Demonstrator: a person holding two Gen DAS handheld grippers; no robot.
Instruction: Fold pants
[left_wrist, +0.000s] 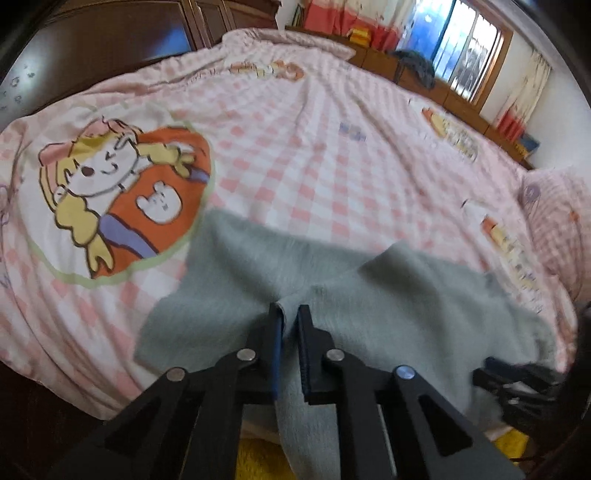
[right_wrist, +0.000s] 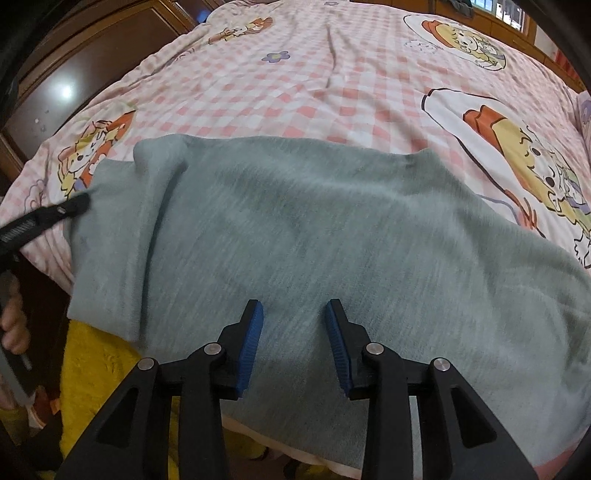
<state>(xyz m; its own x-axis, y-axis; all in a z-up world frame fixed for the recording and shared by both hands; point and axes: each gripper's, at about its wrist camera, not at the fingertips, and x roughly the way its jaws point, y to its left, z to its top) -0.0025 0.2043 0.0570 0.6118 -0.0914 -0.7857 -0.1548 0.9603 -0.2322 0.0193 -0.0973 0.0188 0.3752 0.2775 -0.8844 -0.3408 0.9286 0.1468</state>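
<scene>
We found the pants (right_wrist: 314, 229) to be a soft, grey-green knit garment, lying spread across the near part of a bed, on a pink-and-white checked cover. In the right wrist view the fabric lay broad and mostly flat, with one long lengthwise fold ridge near its left side and shallow wrinkles elsewhere. Its near edge ran over the bed's edge and hung downward. In the left wrist view the pants (left_wrist: 229, 280) showed two flaps meeting at a seam-like crease, with one corner of the upper layer turned over toward the right. A raised ridge of cloth stood at that crease.
</scene>
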